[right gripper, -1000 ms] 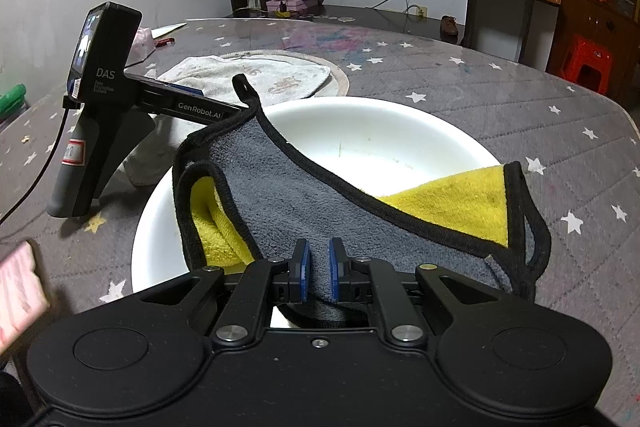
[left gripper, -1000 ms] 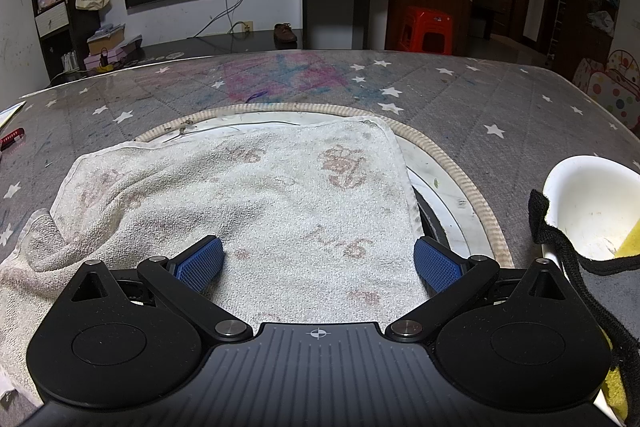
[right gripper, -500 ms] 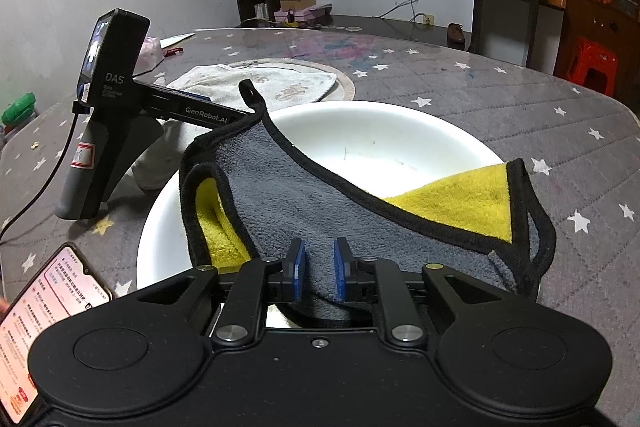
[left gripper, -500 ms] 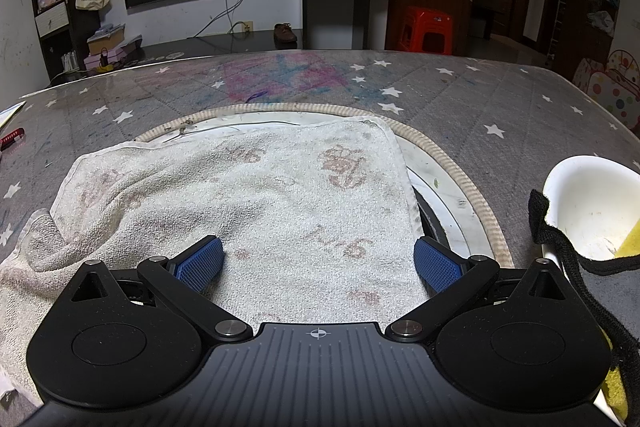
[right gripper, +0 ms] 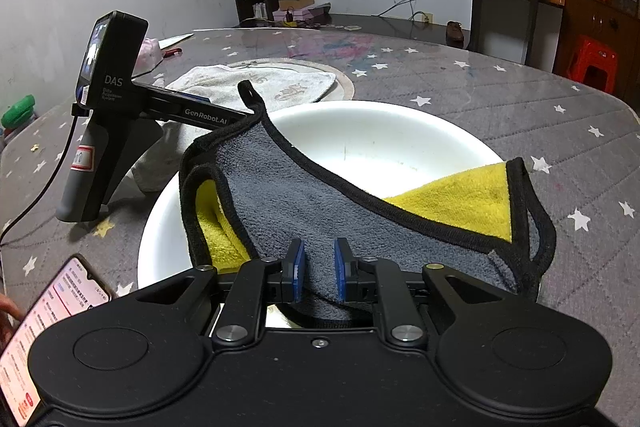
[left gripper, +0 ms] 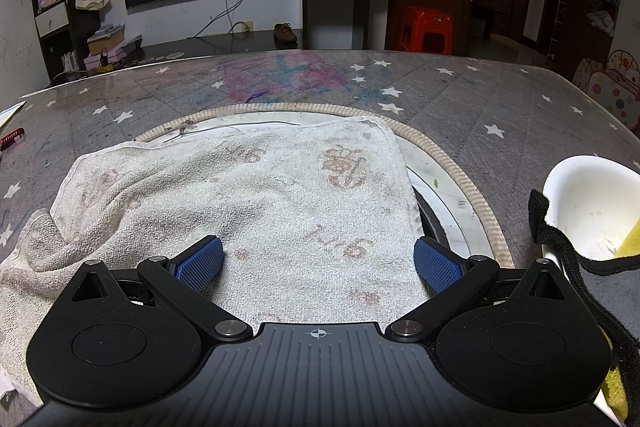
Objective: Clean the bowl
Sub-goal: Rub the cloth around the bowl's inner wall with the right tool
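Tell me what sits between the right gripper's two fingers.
In the right wrist view, a fold of the grey-and-yellow cloth sits between the right gripper fingers, which stand slightly apart. The cloth drapes over the white bowl rim.

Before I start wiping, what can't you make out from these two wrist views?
- Bowl floor under the grey and yellow cloth: hidden in the right wrist view.
- Right gripper: whether its fingers pinch the cloth, unclear; a gap shows between them.
- Bowl in the left wrist view: cut off by the right edge.
- Phone text: too small to read.
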Motion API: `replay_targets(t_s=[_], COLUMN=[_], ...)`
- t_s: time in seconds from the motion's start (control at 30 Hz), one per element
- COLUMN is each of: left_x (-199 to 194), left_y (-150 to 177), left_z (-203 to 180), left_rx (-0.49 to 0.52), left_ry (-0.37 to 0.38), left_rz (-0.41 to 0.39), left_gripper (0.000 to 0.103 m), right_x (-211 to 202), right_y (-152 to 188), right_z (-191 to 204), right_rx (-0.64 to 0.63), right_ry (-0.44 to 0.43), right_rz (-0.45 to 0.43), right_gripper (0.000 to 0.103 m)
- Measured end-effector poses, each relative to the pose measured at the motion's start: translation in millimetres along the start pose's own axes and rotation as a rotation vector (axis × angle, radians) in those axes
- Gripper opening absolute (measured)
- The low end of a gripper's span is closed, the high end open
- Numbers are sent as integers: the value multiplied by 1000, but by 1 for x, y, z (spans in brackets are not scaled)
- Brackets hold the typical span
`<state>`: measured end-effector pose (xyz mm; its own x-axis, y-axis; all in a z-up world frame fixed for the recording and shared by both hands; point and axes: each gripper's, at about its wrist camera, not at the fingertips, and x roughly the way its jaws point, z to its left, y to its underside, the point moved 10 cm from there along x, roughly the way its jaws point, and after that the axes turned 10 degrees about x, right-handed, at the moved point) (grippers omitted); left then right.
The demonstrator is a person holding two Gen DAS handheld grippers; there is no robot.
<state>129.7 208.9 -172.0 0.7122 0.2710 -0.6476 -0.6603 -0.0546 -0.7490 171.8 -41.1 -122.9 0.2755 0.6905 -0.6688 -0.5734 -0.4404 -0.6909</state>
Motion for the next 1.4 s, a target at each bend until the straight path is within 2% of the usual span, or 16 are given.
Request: replay_targets(t_s=[0.87,1.4], left_x=[0,0], left_y=[0,0], left_z=[0,0], left_rx=[0,0], left_ry=[0,0], left_rz=[0,0], left_gripper=[103,103], right_x=[22,13], right_y=[-23,-14], right_z=[1,4], right_rx=[-5,-15], right_ry=[-4,-38], right_rz=[21,45], right_gripper=[19,19])
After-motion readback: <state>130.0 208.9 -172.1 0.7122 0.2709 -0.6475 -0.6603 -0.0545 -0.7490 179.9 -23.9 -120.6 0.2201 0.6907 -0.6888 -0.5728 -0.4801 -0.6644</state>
